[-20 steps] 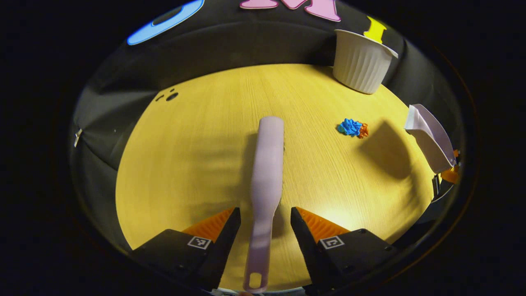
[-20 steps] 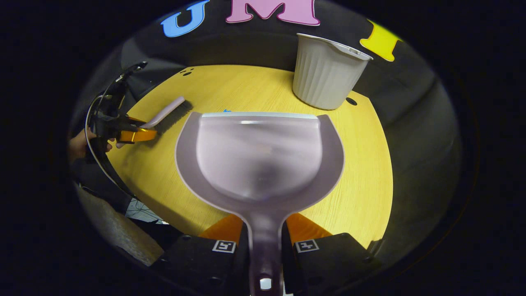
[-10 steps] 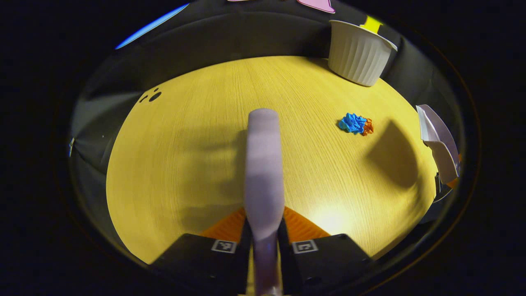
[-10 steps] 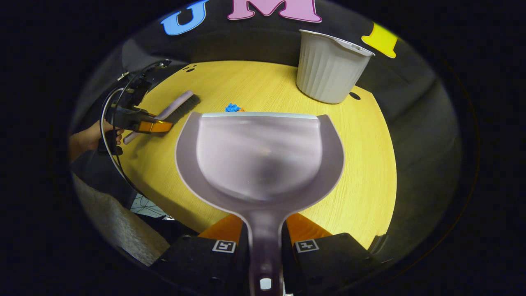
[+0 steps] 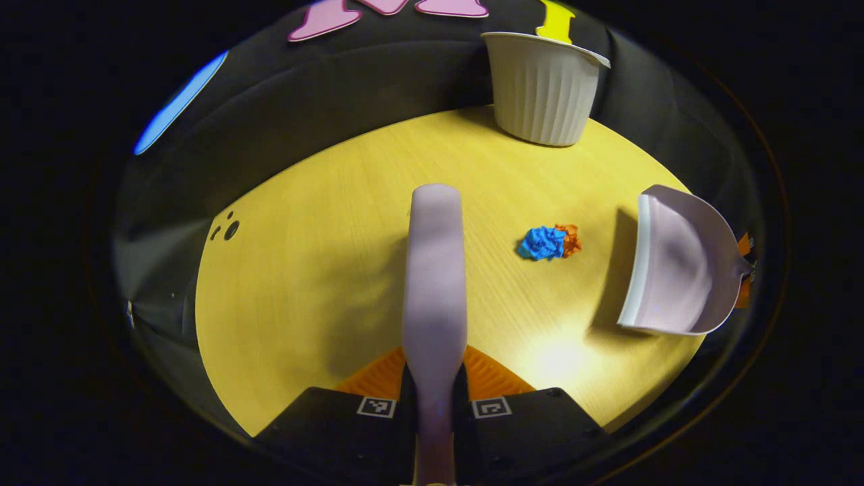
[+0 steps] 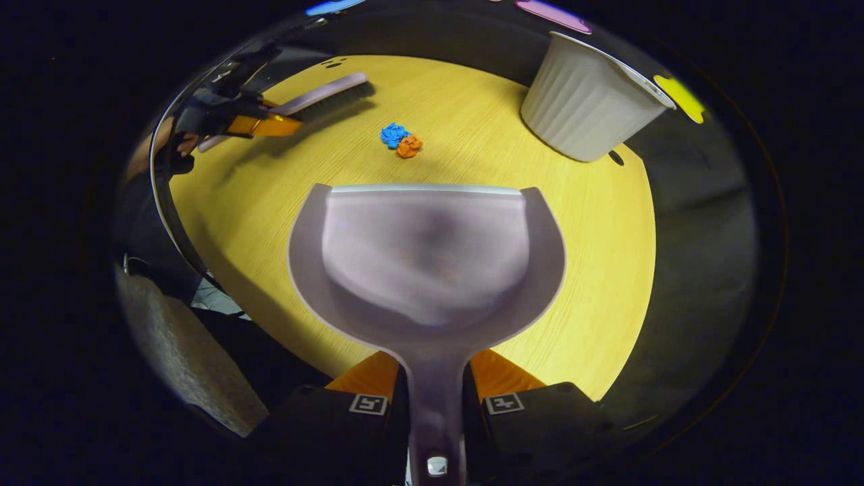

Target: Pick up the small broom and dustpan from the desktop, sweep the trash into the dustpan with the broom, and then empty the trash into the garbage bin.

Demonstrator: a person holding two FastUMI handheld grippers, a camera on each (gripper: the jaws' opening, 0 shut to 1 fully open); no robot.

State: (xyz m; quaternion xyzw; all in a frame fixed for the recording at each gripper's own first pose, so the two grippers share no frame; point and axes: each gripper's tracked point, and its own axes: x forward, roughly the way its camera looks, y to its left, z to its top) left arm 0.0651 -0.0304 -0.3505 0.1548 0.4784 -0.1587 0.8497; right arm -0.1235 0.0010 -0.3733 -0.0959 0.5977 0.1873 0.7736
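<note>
My left gripper [image 5: 435,395] is shut on the handle of the pale lilac broom [image 5: 435,283], which points forward above the yellow table. Blue and orange crumpled trash [image 5: 548,241] lies to its right, with the dustpan [image 5: 675,266] just beyond, mouth toward the trash. In the right gripper view my right gripper [image 6: 435,398] is shut on the handle of the lilac dustpan [image 6: 425,260], held above the table. The trash [image 6: 400,140] lies ahead of its lip. The left gripper [image 6: 253,121] carries the broom [image 6: 324,96] at the far left, bristles down.
A white ribbed garbage bin [image 5: 543,91] stands at the table's far edge, also the bin [image 6: 590,101] at the upper right in the right gripper view. The table [image 6: 601,223] drops off at its rounded near edge. A hand [image 6: 158,145] holds the left gripper.
My left gripper shut on the broom handle and lifted it. The dustpan swung in toward the trash and tipped lower, and the trash now shows in full ahead of its lip.
</note>
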